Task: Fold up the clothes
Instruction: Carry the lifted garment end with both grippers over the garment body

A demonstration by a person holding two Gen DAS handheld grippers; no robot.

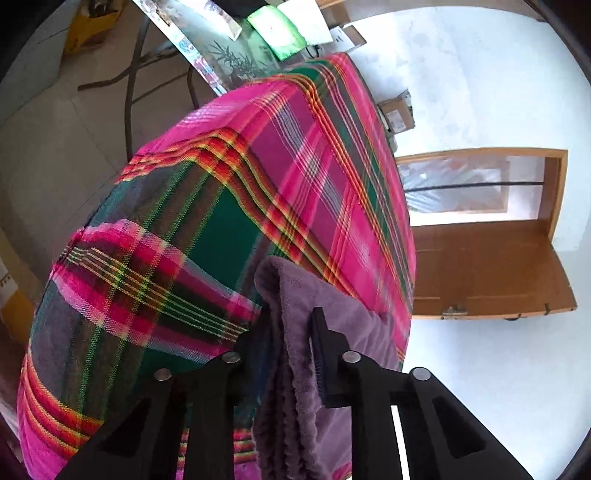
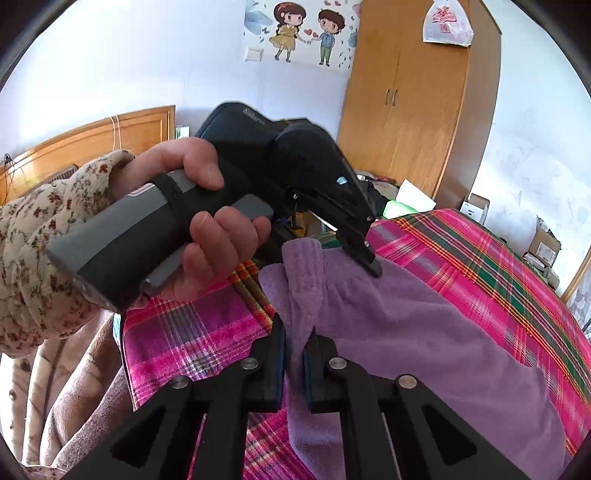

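Gripping a purple towel [image 2: 406,325] from two sides, both tools are clamped on fabric. Right tool [image 2: 294,354] is pinching a raised fold of the towel between near-closed fingers, at 6 o'clock in the right wrist view. Left tool [image 1: 291,332] is biting a bunched edge of the same towel [image 1: 306,332]; cloth is filling the gap between its fingers and hanging down past them at 6 o'clock in the left wrist view.

Towel is lying partly on a bed covered by a pink-and-green plaid sheet [image 1: 229,206], spreading toward 4 o'clock in the right wrist view, with the pinched ridge lifted off the sheet.

Seen from the right wrist, the left tool [image 2: 364,254] is pressing down on the towel's far edge at about 12 o'clock from the right tool. A hand [image 2: 207,221] in a floral sleeve [image 2: 40,236] is wrapping its grey-and-black handle at 9 o'clock.

Wooden wardrobe [image 2: 417,96] is standing at 1 o'clock against a white wall; cartoon sticker [image 2: 306,29] at 12 o'clock. Wooden door [image 1: 487,236] is showing at 3 o'clock in the left wrist view.
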